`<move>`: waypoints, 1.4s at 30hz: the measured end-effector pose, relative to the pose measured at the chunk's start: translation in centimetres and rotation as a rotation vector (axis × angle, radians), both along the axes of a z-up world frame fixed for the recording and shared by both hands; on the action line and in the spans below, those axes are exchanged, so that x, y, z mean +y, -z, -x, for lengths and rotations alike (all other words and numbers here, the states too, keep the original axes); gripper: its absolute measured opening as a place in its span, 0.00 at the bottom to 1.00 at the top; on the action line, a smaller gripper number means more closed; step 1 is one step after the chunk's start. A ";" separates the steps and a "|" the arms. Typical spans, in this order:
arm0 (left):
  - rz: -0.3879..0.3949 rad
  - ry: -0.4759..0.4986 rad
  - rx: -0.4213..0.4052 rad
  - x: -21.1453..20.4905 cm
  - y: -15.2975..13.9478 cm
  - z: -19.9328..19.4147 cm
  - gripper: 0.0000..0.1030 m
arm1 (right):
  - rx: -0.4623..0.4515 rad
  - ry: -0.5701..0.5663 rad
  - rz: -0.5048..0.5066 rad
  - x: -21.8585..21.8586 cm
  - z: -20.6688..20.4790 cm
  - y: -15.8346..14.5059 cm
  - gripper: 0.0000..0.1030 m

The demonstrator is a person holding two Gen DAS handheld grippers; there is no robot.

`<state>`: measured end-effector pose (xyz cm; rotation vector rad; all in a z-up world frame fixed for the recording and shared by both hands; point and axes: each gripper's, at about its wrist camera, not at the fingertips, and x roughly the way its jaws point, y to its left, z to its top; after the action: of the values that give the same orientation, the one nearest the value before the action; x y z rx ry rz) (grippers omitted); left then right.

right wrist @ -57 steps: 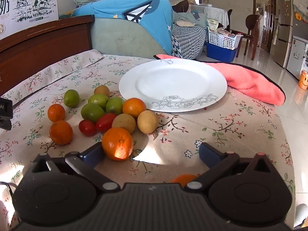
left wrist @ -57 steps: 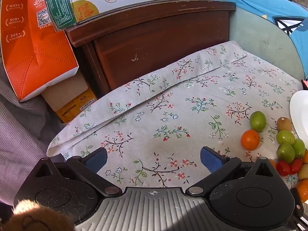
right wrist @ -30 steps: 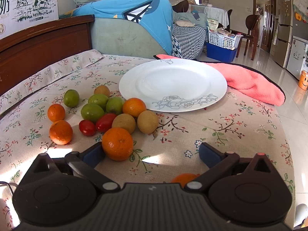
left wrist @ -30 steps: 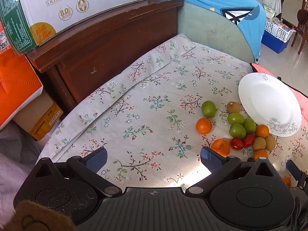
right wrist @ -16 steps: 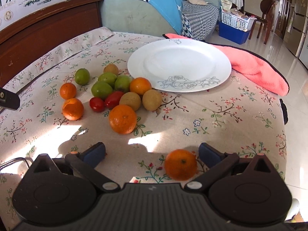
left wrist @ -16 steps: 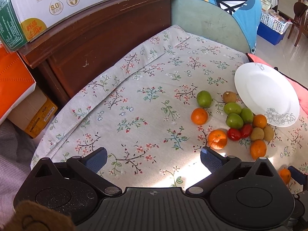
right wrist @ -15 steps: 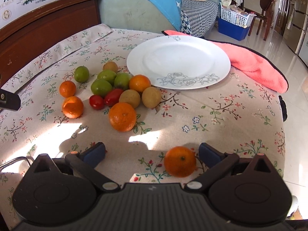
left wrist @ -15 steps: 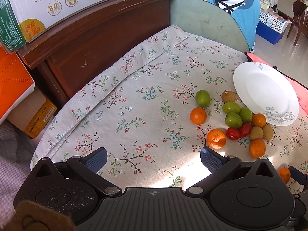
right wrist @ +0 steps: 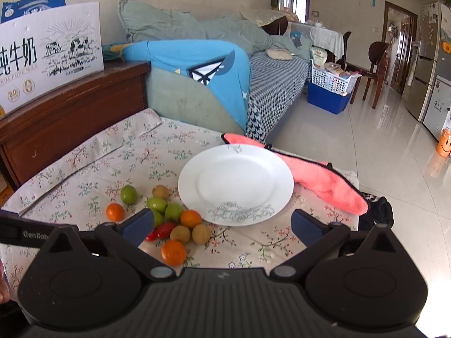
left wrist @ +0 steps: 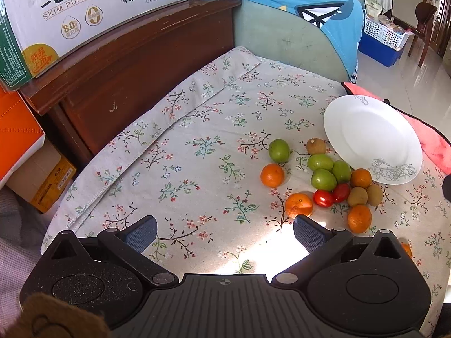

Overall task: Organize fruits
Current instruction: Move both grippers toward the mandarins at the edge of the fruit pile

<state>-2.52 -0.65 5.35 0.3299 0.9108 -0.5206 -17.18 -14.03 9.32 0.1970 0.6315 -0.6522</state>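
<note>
Several fruits lie in a loose cluster on the floral tablecloth (left wrist: pixel 197 152): oranges (left wrist: pixel 272 175), green fruits (left wrist: pixel 279 150), red tomatoes (left wrist: pixel 323 198) and brown kiwis (left wrist: pixel 316 146). An empty white plate (left wrist: pixel 372 138) sits just right of them; it also shows in the right wrist view (right wrist: pixel 235 183). My left gripper (left wrist: pixel 224 232) is open and empty, above the cloth left of the cluster. My right gripper (right wrist: pixel 222 223) is open and empty, raised above the table with the fruits (right wrist: pixel 173 252) and plate below it.
A pink towel (right wrist: pixel 324 181) lies right of the plate. A dark wooden cabinet (left wrist: pixel 141 64) with a milk carton box (left wrist: pixel 84 8) stands behind the table. A sofa with a blue cover (right wrist: pixel 197 84) is beyond. Tiled floor (right wrist: pixel 394 174) is to the right.
My right gripper has risen and pulled back, so the fruits and plate look smaller and lower. My left gripper has shifted slightly; the view is nearly the same.
</note>
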 end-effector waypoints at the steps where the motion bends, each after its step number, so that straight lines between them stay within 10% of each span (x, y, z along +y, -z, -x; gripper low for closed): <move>1: 0.000 -0.002 0.002 -0.1 0.0 0.1 1.00 | -0.019 0.002 -0.007 -0.3 0.1 -0.4 0.99; 20: -0.105 0.028 0.011 -1.2 2.0 0.9 1.00 | 0.202 0.050 -0.232 -2.1 -2.0 4.9 0.99; 42: -0.089 0.067 0.031 -1.7 2.0 1.7 1.00 | 0.311 0.057 -0.194 -1.5 -3.0 6.2 0.99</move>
<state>-4.20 -2.39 3.31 0.4350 0.9575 -0.5489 -14.21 -15.57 3.15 0.2977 0.9923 -0.6826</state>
